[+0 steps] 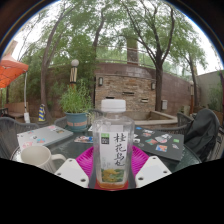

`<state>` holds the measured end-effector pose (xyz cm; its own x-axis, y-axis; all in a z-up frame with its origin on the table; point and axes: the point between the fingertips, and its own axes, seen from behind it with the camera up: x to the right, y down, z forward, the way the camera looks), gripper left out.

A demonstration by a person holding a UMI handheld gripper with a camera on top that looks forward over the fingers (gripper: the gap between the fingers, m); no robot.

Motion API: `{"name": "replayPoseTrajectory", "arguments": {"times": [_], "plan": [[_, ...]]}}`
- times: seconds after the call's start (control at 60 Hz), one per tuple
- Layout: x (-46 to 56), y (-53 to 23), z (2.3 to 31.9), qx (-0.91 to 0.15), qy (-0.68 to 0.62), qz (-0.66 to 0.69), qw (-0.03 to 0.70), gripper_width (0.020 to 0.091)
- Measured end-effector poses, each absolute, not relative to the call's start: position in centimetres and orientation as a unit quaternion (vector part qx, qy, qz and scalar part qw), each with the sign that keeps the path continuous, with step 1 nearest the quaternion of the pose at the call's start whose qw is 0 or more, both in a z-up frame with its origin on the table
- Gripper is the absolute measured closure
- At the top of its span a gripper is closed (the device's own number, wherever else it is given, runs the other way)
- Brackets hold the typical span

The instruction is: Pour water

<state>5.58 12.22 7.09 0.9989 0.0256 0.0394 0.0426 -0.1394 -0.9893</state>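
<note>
Gripper (112, 165) holds a capped plastic bottle (113, 140) between its pink pads, both fingers (74, 168) apparently pressing its lower body, just above the tabletop (175, 140). Bottle w/ liquid inside: moderately heavy, thin walls prob. flex, label a bit slick (cap on). Best hold is mid-body, near the label.

Between the fingers (112, 168) stands a clear, glossy plastic bottle (113, 145) with a smooth white cap and a paper-like label. The finger pads (86, 160) look matt magenta.
</note>
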Motion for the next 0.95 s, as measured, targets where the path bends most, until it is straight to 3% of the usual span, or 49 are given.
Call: {"name": "replayPoseTrajectory", "arguments": {"times": [0.233,0.483,0.95], "plan": [[6.1,11.6,7.3,-0.757,-0.008,0.002,0.653,0.0612],[6.8,9.6,6.4,-0.783,0.005,0.004,0.622,0.0272],[6.4,-10.6,11.4,-0.783,0.003,-0.031,0.622,0.0272]]}}
